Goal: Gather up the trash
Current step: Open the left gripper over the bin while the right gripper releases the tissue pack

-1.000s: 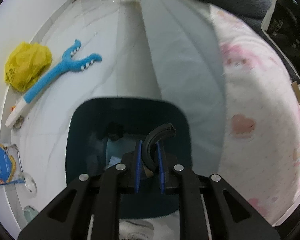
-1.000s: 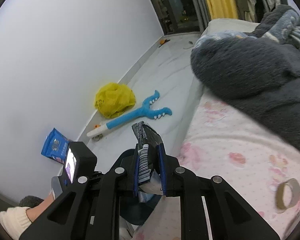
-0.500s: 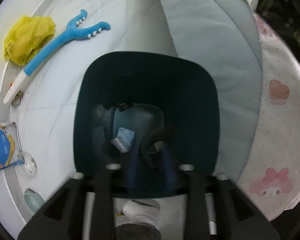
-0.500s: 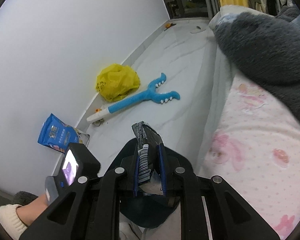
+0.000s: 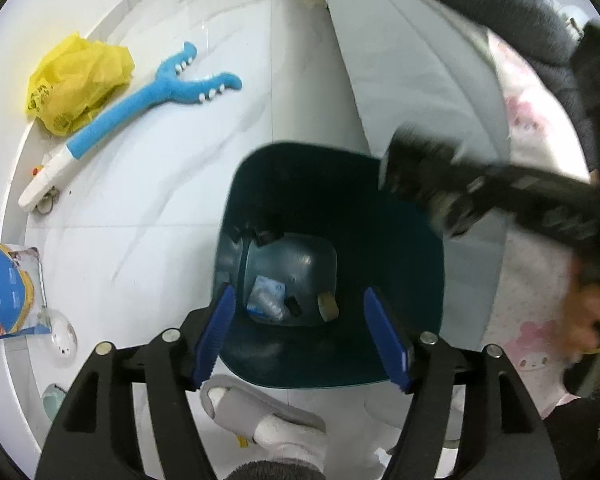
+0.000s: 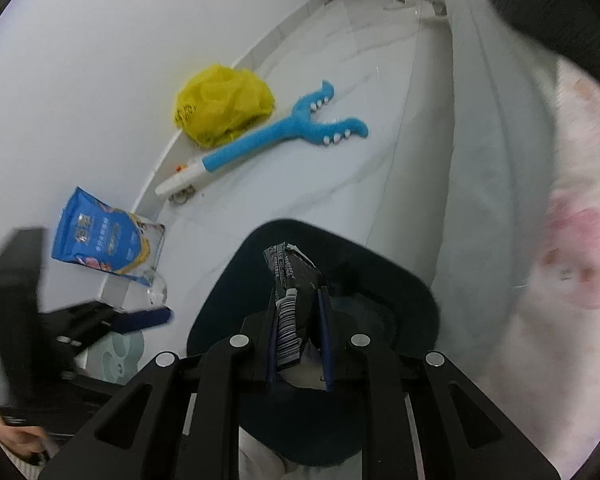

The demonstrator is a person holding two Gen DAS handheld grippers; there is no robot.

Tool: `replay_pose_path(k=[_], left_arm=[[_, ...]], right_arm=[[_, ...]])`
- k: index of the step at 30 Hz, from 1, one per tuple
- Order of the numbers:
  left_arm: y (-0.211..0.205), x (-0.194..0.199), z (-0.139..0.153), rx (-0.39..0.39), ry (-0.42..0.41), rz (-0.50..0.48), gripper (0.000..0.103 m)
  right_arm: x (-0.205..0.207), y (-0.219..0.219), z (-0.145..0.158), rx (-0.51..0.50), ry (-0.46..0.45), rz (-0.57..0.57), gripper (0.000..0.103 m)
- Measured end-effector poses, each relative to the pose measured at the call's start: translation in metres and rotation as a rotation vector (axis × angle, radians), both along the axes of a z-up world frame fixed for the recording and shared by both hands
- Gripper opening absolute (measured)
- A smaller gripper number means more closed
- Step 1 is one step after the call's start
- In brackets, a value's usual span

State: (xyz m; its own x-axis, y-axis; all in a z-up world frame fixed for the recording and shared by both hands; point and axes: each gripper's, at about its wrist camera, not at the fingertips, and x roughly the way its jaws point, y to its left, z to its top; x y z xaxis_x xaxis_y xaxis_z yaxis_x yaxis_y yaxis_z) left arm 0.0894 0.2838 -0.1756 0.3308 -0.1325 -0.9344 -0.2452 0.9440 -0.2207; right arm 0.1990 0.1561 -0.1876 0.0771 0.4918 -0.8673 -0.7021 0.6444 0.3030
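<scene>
We hold the left gripper wide open, empty, over the bin; right gripper pinches a wrapper — released off-centre, it may miss the rim.

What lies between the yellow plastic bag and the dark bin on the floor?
The blue toy grabber lies between yellow bag and bin; seen in both wrist views.

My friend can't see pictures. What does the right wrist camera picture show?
The right gripper has its fingers shut on a crinkly black wrapper, held over a dark teal bin. On the white floor behind lie a blue toy grabber, a yellow bag and a blue packet.
</scene>
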Motion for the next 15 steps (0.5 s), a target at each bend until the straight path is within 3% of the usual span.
replay_pose_path(k=[15], left_arm=[[0.034,-0.021,0.049,0.005,-0.167,0.068,0.074]], right_arm=[[-0.013,0.035,-0.062,-0.141,0.075,0.023,0.019]])
